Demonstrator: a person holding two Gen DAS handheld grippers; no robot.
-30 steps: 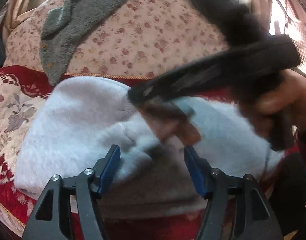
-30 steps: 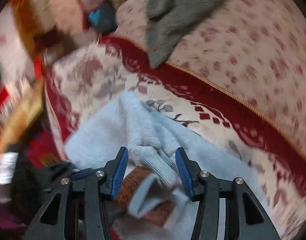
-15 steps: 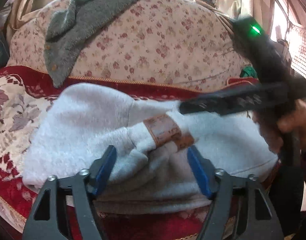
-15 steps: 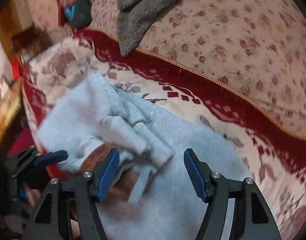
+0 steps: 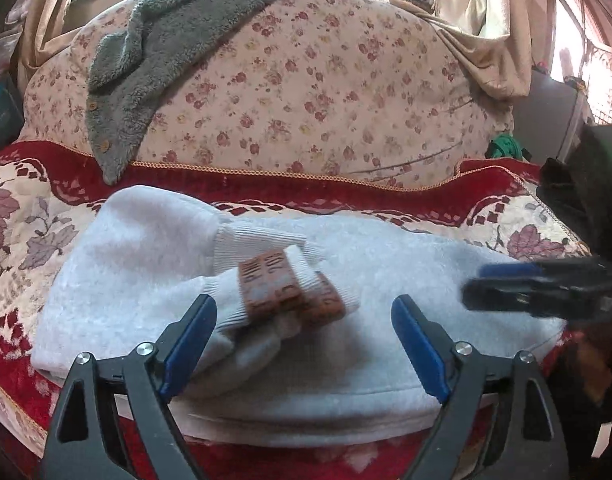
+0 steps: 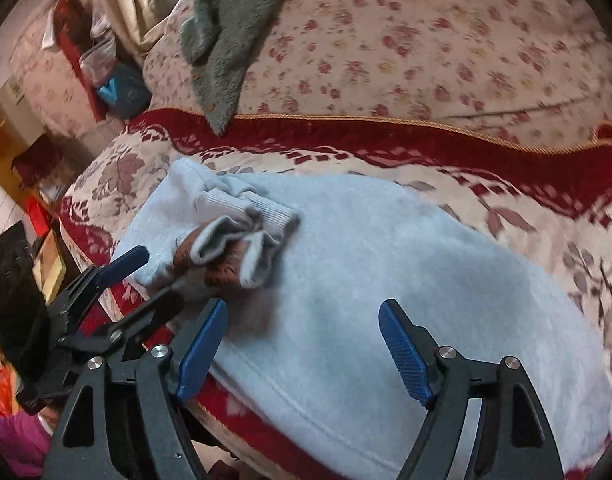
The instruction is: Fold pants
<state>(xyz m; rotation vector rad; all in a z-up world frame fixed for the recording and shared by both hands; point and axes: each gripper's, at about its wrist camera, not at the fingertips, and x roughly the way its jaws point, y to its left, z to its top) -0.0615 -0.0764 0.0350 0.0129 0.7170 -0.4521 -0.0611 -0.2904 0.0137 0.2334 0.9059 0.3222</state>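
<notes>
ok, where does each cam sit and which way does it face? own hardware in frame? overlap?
Left wrist: on the left gripper, angled down across the folded pale pants toward the floral backrest; its open blue fingers show, and the right gripper at right.
Right wrist: on the right gripper, angled down across the pants; its open fingers show, and the left gripper at left.
Shared: pants with brown-labelled cuffs, grey fleece garment, red patterned cover.
</notes>
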